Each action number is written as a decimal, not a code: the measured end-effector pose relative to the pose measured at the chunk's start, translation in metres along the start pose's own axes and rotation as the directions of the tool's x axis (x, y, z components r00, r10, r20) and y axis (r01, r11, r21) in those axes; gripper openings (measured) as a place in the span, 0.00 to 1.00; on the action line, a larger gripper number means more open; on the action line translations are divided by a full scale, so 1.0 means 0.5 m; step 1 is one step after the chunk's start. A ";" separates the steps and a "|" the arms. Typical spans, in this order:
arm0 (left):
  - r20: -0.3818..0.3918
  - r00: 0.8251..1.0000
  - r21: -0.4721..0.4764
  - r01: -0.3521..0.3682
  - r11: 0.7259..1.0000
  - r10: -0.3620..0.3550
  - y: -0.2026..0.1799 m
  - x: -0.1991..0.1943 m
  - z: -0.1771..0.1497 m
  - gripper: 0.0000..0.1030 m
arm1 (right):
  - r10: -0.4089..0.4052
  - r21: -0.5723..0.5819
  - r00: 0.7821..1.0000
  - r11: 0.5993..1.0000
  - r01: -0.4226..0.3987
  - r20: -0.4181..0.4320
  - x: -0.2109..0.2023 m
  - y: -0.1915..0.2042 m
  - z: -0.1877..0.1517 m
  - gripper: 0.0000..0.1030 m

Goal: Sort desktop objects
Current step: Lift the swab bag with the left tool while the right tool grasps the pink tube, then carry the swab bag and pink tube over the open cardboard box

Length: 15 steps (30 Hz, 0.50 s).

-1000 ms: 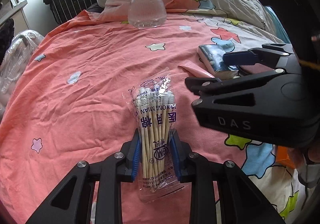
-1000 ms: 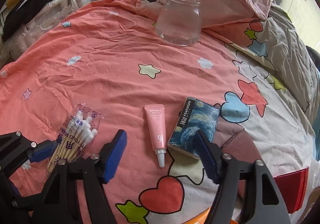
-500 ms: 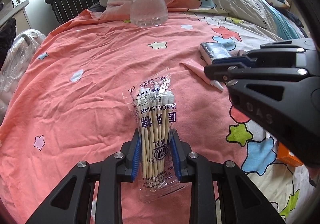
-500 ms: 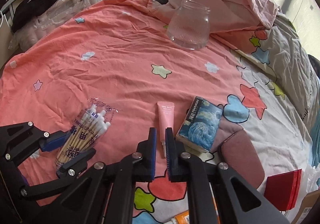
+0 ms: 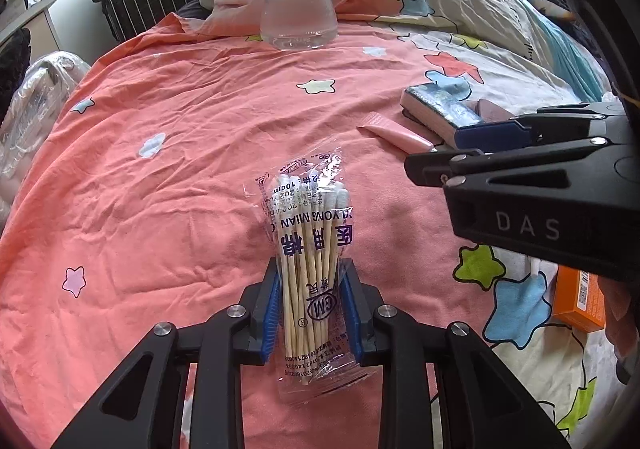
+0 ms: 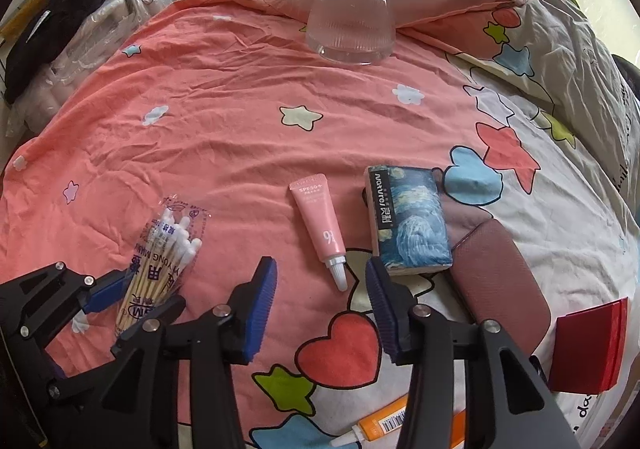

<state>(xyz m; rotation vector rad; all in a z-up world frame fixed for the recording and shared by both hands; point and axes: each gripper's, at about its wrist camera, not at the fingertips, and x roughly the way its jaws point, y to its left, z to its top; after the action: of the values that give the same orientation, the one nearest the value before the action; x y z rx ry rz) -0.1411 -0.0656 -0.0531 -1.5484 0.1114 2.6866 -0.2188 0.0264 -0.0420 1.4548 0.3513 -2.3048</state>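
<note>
- The left gripper [image 5: 310, 309] is clamped on the lower half of a clear packet of cotton swabs [image 5: 310, 249], its blue pads pressing the packet from both sides; the packet lies on the pink star-print bedsheet [image 5: 180, 129], well in from the sheet's near edge.
- The right gripper [image 6: 320, 305] hangs over the sheet with its jaws opening and nothing between them — the white cap of the pink tube [image 6: 320, 223] lies just ahead of the gap.
- Beside the tube on its right sits a blue painted-pattern tissue pack [image 6: 408, 221], touching a maroon case [image 6: 496, 281] that runs toward the sheet's right edge; a red box [image 6: 588, 349] lies further right.
- A clear glass jar [image 6: 350, 15] stands upright near the far edge of the sheet, well apart from both grippers, against a heap of pink bedding.
- Step in hand, as I read it: the swabs are secured and the right side is lining up on the tube.
- Next move likely calls for the right jaws to straddle the tube's body and close, while the left lifts the packet toward the jar — which may be its destination, though that is a guess.
- The thin, slippery packet could twist in the pads when raised.
</note>
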 end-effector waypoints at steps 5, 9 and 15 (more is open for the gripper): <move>-0.001 1.000 -0.001 -0.006 1.000 0.006 -0.003 0.002 0.003 0.27 | 0.033 -0.007 0.999 0.999 -0.033 -0.023 0.042 0.004 0.024 0.43; -0.001 1.000 -0.007 0.003 1.000 -0.003 0.000 0.003 0.004 0.27 | 0.050 -0.011 0.999 0.999 -0.050 -0.017 0.046 0.008 0.028 0.33; 0.002 1.000 -0.006 -0.006 1.000 0.006 -0.002 -0.001 0.004 0.27 | 0.052 -0.054 0.999 0.997 -0.052 -0.007 0.018 0.026 -0.007 0.15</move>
<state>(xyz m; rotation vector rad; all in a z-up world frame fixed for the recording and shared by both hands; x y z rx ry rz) -0.1423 -0.0646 -0.0516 -1.5490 0.1088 2.6955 -0.2137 0.0145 -0.0514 1.4276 0.3700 -2.2340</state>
